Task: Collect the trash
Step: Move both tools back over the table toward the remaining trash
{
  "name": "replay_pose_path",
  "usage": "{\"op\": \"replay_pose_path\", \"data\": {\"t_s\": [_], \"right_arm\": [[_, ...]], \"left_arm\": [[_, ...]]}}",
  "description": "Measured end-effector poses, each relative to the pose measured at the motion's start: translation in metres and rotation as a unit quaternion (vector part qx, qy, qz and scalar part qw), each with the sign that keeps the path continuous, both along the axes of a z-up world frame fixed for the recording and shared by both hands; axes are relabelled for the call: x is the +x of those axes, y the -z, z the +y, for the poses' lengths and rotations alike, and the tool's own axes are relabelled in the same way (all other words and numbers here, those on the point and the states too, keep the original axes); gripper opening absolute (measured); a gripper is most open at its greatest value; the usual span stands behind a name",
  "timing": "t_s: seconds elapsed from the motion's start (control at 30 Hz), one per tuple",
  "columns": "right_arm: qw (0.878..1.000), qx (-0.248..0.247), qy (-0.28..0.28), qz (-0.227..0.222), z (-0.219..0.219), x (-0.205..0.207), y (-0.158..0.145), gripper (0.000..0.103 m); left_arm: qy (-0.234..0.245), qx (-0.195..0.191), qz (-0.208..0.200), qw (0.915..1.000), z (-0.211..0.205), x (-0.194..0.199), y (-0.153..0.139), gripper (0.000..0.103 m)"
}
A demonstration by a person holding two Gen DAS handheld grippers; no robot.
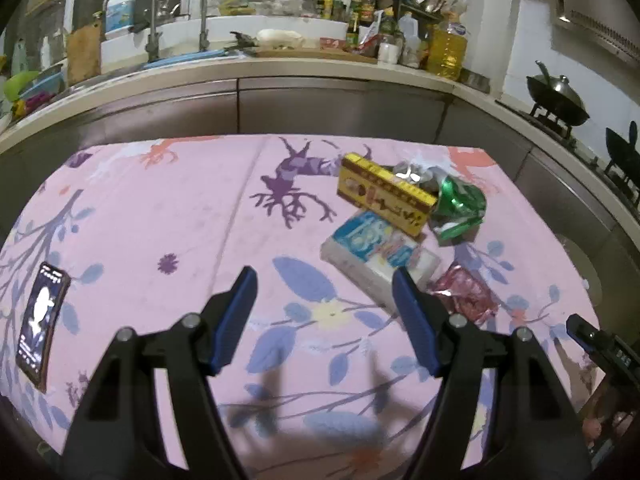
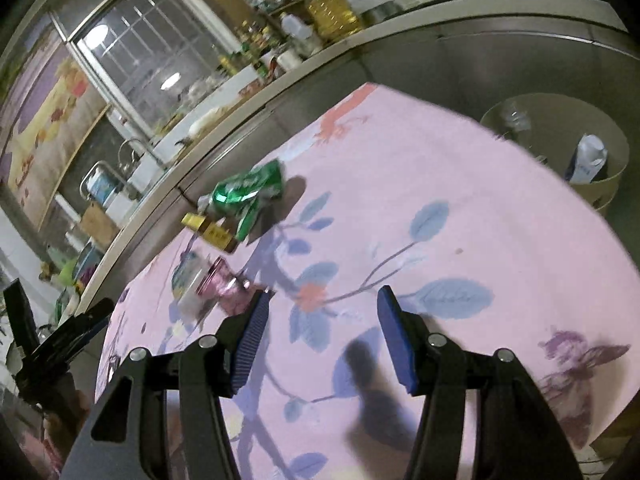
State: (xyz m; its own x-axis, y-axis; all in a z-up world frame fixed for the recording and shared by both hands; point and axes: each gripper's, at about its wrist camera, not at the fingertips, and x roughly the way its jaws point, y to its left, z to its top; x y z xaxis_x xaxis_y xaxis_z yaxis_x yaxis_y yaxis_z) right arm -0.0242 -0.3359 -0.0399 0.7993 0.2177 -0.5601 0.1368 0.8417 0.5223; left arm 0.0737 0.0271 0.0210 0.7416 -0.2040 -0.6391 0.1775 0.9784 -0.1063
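We hold both grippers over the worktop (image 1: 160, 208), which is covered in a pink floral cloth, and take the yellow box (image 1: 384, 196) as our landmark. The left gripper (image 1: 324, 316) has its jaws apart with nothing between them; the right gripper (image 2: 320, 332) likewise stands with jaws apart and empty above bare cloth. The trash lies in one cluster: a crumpled green wrapper (image 1: 460, 208) touches the box on its right, a tissue pack (image 1: 376, 252) lies just in front of the box, and a red wrapper (image 1: 464, 296) sits nearer still, beside the pack. A bin (image 2: 600, 196) stands off the worktop's far edge, well apart from the box, with some items already inside. A phone (image 1: 40, 320) lies far to the left of the box and is no trash. The risks, as we judge them: the pieces touch, so closing on one may drag or knock a neighbour; the thin wrappers may slip from the pads or snag the cloth; and the carry to the bin is long enough to drop something.
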Motion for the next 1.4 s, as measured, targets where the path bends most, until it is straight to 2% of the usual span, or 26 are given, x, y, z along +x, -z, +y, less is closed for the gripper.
{"op": "replay_pose_path", "data": {"t_s": [0.33, 0.73, 1.4], "right_arm": [[0.999, -0.007, -0.035, -0.008, 0.028, -0.004, -0.011, 0.054], [0.999, -0.004, -0.039, 0.002, 0.036, -0.001, -0.007, 0.054], [0.999, -0.004, -0.042, 0.015, 0.037, 0.004, 0.003, 0.054]], "left_arm": [[-0.02, 0.036, -0.004, 0.9991, -0.005, -0.005, 0.003, 0.067], [-0.051, 0.061, -0.004, 0.9968, 0.004, -0.005, 0.01, 0.067], [-0.07, 0.073, 0.011, 0.9948, 0.015, 0.003, 0.022, 0.067]]}}
